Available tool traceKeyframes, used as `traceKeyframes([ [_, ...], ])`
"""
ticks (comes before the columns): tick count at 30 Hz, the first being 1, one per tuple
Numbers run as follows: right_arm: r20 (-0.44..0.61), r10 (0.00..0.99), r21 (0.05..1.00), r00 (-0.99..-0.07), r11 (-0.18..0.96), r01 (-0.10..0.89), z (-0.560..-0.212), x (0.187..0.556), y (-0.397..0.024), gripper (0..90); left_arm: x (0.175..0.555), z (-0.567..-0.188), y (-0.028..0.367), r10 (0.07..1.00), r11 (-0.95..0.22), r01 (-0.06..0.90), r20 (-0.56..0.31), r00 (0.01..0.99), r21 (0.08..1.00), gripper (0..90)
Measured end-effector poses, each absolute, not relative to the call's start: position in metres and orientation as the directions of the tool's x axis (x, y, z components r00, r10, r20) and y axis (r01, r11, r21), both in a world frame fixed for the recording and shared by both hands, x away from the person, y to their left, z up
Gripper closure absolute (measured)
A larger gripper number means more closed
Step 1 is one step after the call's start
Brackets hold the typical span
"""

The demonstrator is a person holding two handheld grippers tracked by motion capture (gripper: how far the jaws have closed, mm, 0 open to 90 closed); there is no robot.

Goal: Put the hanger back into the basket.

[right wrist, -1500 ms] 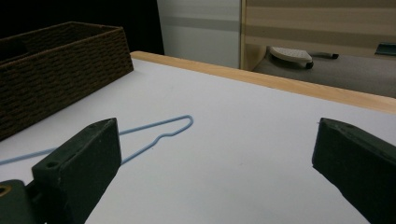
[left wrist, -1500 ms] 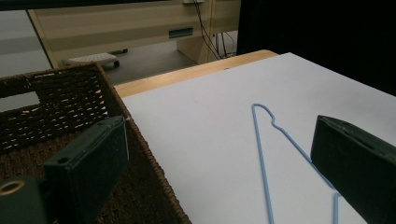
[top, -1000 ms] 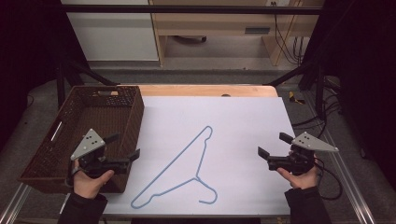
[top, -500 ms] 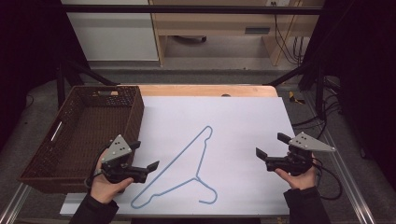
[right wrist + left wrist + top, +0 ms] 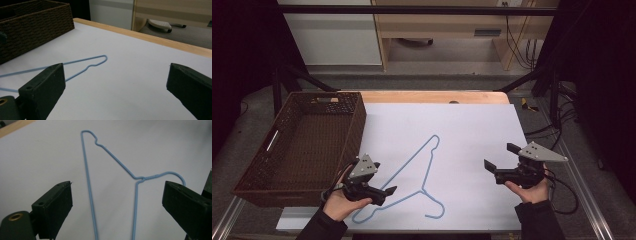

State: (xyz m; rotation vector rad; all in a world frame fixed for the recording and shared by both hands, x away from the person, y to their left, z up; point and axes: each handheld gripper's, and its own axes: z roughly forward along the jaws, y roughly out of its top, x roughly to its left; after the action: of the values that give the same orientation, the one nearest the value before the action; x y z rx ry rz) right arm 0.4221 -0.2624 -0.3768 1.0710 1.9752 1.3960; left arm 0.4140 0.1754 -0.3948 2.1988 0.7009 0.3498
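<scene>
The wicker basket [image 5: 297,145] stands at the tabletop's [image 5: 472,125] left edge. Just beside it, the left gripper [image 5: 388,191] hovers with released jaws over the blue wire hanger [image 5: 412,177], which lies flat on the tabletop. To grip well, lower it squarely over one thin wire and close gently. The right gripper [image 5: 497,161] waits, jaws released, well apart. The left gripper view shows the hanger's twisted neck [image 5: 142,178] plainly; the high view gives the basket's place.

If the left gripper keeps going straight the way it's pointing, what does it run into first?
Most likely the blue wire hanger: the open left gripper points along it, two of its wires running between the jaws. Whether it touches depends on height above the white table, which is unclear.
</scene>
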Motion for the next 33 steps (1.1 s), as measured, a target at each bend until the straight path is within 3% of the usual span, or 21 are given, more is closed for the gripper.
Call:
traceKeyframes([
  [14,0.045,0.813,0.927,-0.581,0.183,0.327,-0.38,0.424,-0.258,2.4,0.419,-0.409,0.141,0.474,-0.708,0.345,0.052,0.879,0.616,12.8],
  [20,0.042,0.81,0.923,-0.585,0.193,0.333,-0.381,0.424,-0.256,2.4,0.429,-0.413,0.131,0.47,-0.73,0.36,0.043,0.882,0.58,15.3],
  [33,0.045,0.809,0.921,-0.586,0.194,0.338,-0.381,0.424,-0.256,2.4,0.439,-0.43,0.107,0.415,-0.813,0.357,0.028,0.909,0.46,26.8],
])
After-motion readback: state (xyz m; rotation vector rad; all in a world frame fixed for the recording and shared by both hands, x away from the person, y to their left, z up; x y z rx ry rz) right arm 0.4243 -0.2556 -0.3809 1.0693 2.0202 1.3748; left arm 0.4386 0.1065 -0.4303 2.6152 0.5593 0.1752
